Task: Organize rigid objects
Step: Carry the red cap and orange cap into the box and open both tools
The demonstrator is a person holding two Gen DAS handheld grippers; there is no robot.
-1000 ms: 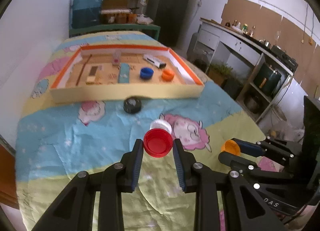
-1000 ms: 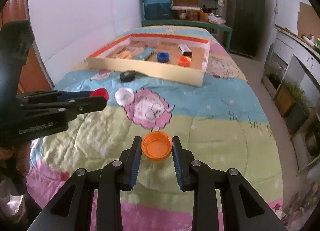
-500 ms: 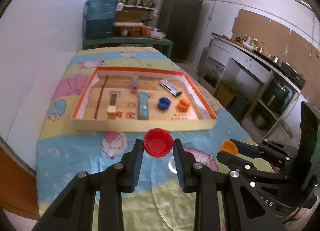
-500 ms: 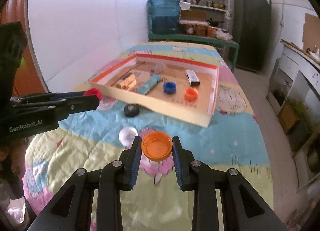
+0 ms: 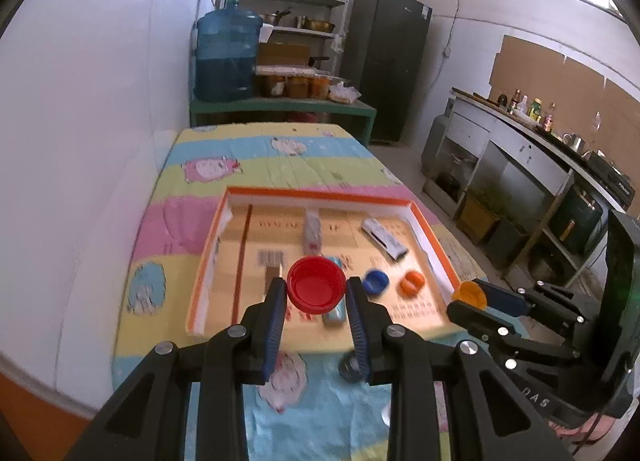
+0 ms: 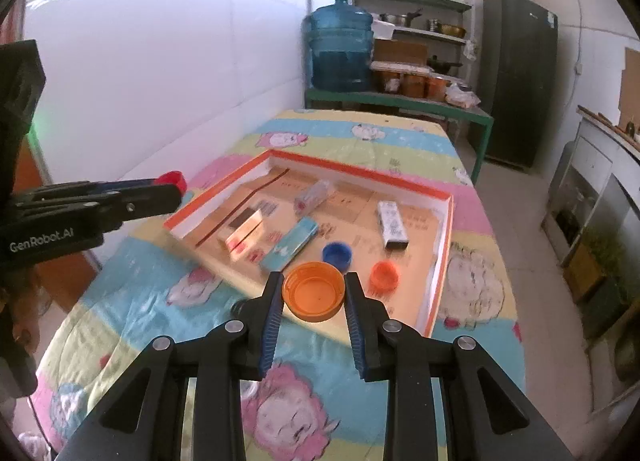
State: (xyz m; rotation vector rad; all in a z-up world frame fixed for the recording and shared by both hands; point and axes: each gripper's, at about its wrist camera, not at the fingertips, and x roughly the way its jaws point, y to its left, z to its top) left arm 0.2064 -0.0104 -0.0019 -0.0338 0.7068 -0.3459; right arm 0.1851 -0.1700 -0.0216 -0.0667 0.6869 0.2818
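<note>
My left gripper (image 5: pixel 316 293) is shut on a red bottle cap (image 5: pixel 316 290), held in the air over the near part of the orange-rimmed cardboard tray (image 5: pixel 320 194). My right gripper (image 6: pixel 313 293) is shut on an orange cap (image 6: pixel 313 297), hovering over the tray's (image 6: pixel 360 169) near wall. Inside the tray lie a blue cap (image 5: pixel 376 281), a small orange cap (image 5: pixel 412 283), a white box (image 5: pixel 384 238), a teal box (image 6: pixel 290 243) and a clear bottle (image 6: pixel 314 195). The right gripper (image 5: pixel 468 297) shows at the right of the left wrist view, the left gripper (image 6: pixel 172 185) at the left of the right wrist view.
A black cap (image 5: pixel 349 368) lies on the colourful quilt (image 6: pixel 160 301) just before the tray. A white wall (image 5: pixel 80 141) runs along the left. Beyond the bed stand a green bench with a blue water jug (image 5: pixel 226 57), shelves and a dark fridge (image 5: pixel 384 61). A counter (image 5: pixel 540 141) lines the right.
Both grippers have risen and moved forward with their caps, from over the quilt to over the tray's near edge. The black and white caps on the quilt now lie behind the fingertips.
</note>
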